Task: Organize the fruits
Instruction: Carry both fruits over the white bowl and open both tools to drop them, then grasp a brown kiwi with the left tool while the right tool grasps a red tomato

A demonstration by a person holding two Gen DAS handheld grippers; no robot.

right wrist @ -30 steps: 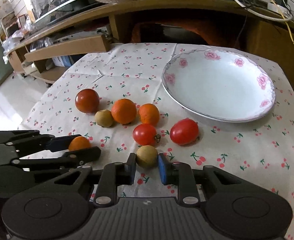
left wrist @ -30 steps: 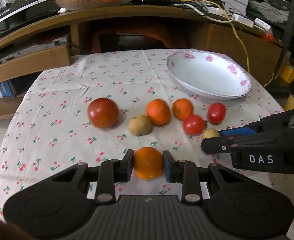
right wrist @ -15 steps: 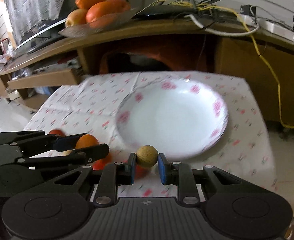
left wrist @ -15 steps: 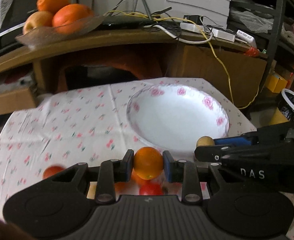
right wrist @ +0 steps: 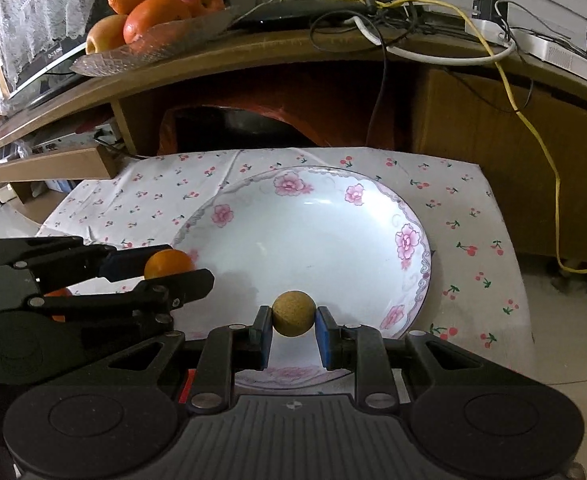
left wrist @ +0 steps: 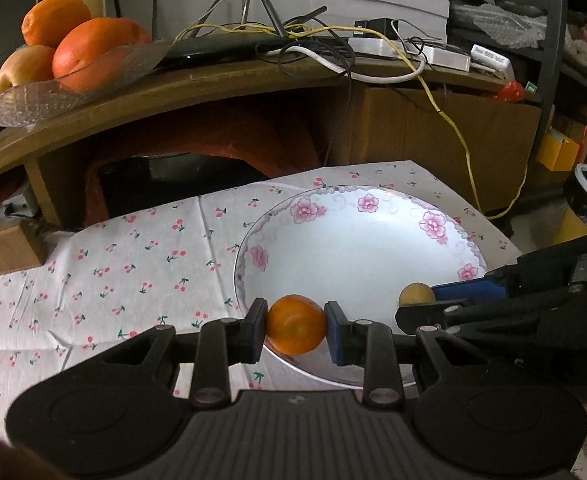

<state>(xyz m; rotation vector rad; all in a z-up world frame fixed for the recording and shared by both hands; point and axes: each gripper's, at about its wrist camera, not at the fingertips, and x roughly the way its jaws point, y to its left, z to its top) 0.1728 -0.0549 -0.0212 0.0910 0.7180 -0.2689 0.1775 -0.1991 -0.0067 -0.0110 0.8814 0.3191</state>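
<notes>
My left gripper point(left wrist: 296, 330) is shut on an orange point(left wrist: 296, 325) and holds it over the near left rim of the white flowered plate point(left wrist: 433, 224). My right gripper point(right wrist: 293, 318) is shut on a small round tan fruit point(right wrist: 293, 313) and holds it over the plate's point(right wrist: 407, 240) near part. In the right wrist view the left gripper point(right wrist: 173, 270) comes in from the left with the orange point(right wrist: 165, 262). In the left wrist view the right gripper point(left wrist: 417, 300) comes in from the right with the tan fruit point(left wrist: 413, 294). The plate holds no fruit.
The plate stands on a cherry-print cloth point(left wrist: 113, 264). Behind it runs a wooden shelf point(left wrist: 213, 80) with a glass dish of oranges and apples point(left wrist: 65, 52), cables and power strips point(left wrist: 429, 54). A bit of orange fruit point(right wrist: 57, 293) shows behind the left gripper.
Both grippers have lifted their fruit off the cloth and carried it forward over the plate. The plate now fills the view; the other fruits have dropped out of sight.
</notes>
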